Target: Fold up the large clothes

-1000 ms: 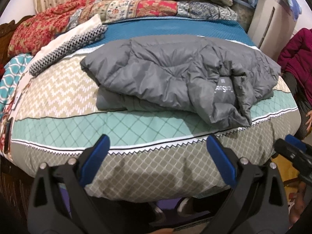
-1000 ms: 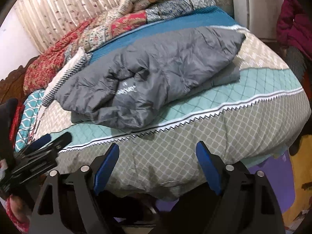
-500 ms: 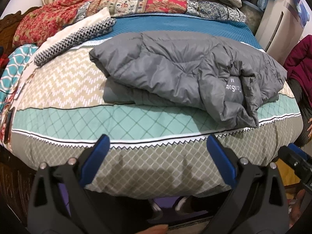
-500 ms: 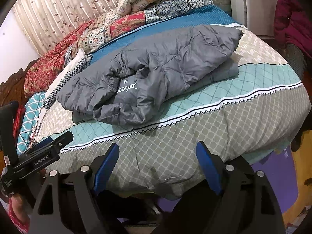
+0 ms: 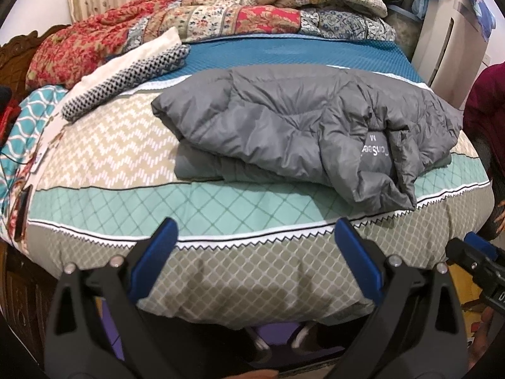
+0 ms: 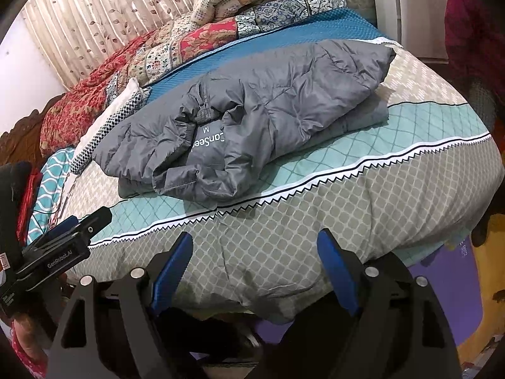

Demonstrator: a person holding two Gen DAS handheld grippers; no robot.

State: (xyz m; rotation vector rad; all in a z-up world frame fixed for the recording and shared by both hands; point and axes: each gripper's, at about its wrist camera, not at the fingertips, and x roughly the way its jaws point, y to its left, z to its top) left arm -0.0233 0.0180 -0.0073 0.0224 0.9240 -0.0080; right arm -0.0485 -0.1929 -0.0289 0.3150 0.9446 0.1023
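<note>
A grey puffer jacket (image 5: 303, 132) lies folded in a thick bundle on the patterned bedspread (image 5: 120, 195), its collar label facing up. In the right wrist view the same jacket (image 6: 252, 117) sits across the bed's middle. My left gripper (image 5: 255, 237) hangs open off the bed's near edge, well short of the jacket, with nothing between its blue pads. My right gripper (image 6: 254, 249) is likewise open and empty, below the mattress edge. The left gripper's tip (image 6: 79, 227) shows at the left of the right wrist view.
Folded quilts and blankets (image 5: 221, 15) are piled at the far side of the bed. A black-and-white patterned pillow (image 5: 126, 75) lies to the jacket's left. A white appliance (image 5: 448, 50) stands at the back right, and a person's maroon sleeve (image 5: 486, 104) shows at the right edge.
The left wrist view has shifted slightly, so the jacket sits further right and a little lower in frame. Both grippers stay open; the jacket has not moved.
</note>
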